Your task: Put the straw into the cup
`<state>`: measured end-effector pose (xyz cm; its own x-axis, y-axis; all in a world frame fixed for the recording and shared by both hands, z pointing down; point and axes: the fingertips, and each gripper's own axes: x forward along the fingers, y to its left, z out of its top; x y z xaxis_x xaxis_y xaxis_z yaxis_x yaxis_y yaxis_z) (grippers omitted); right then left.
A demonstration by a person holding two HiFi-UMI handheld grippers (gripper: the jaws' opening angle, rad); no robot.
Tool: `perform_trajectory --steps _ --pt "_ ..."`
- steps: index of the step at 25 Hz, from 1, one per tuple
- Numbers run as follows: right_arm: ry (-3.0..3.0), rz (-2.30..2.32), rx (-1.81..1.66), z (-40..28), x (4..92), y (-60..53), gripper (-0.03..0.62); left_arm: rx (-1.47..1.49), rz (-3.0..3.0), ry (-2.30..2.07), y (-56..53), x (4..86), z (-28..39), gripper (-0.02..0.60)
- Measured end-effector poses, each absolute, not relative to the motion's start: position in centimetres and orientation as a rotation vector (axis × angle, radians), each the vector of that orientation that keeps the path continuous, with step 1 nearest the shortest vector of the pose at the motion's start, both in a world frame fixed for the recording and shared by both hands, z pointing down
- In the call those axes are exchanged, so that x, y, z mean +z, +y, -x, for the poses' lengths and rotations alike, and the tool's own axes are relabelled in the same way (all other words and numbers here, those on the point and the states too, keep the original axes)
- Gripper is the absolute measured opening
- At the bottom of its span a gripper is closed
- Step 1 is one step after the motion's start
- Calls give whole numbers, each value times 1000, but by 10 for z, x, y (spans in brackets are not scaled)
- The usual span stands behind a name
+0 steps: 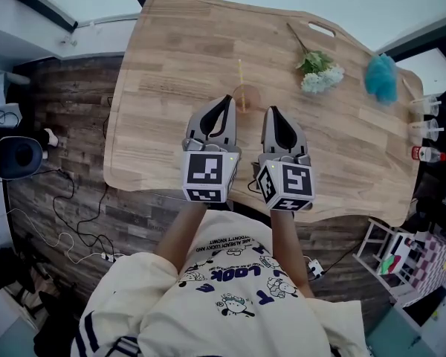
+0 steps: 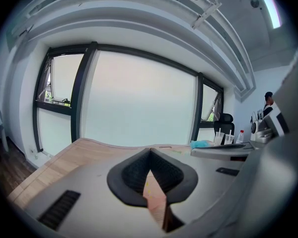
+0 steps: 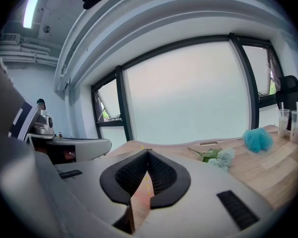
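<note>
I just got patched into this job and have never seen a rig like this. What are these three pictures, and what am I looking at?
There is no robot here. A person holds a two-jaw tool in each hand. The top picture comes from a camera on the person's head that looks down on a wooden table, with the left gripper and the right gripper side by side. The marker cubes are part of the grippers. The other two pictures come from cameras riding on each gripper and looking along its jaws.

Just ahead, between the grippers, stands a cup with a yellow straw reaching it. I cannot tell whether the straw is inside the cup. Further right lie a flower sprig and a blue puff.

In both gripper views the jaw tips meet. Neither gripper holds anything.
</note>
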<state>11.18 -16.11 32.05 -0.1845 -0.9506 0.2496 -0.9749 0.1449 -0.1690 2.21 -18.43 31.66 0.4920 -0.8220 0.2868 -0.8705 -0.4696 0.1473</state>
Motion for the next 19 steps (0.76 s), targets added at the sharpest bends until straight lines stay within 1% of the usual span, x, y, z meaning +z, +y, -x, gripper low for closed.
perform_trajectory --steps 19 --pt "-2328 -1925 444 -112 320 -167 21 254 -2466 -1439 -187 317 -28 28"
